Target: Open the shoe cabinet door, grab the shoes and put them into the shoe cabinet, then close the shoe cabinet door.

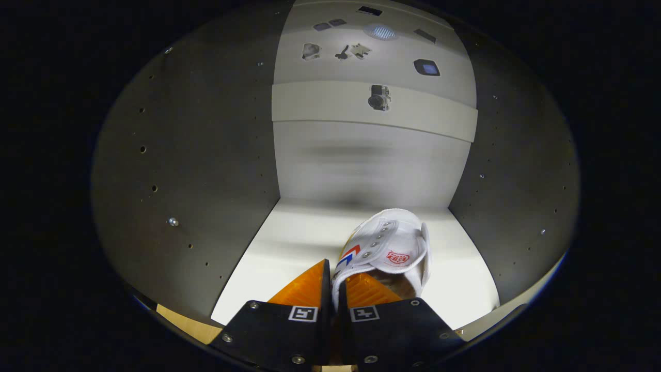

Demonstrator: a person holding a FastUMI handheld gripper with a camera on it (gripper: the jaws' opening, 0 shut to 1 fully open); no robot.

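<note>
You had the gripper [335,281] reaching inside the shoe cabinet [196,170], between its two side walls. The white shoe [388,247] sat low over the cabinet floor [289,243], near its front edge. Your two fingers [305,287] were squeezed tight on the shoe's side, holding it.

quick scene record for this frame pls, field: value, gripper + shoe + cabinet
gripper: fingers nearly together, pinching the side wall of the shoe's collar between them
shoe: white high-top, red and blue mark on its side, red logo on the tongue; toe points toward the back wall
shoe position: inside the cabinet, over the shelf, just ahead of the fingers; contact with shelf cannot be told
shelf: white
side walls: dark panels with drilled holes and screws
back wall: pale
task stage: shoe inside cabinet, not yet released
</note>
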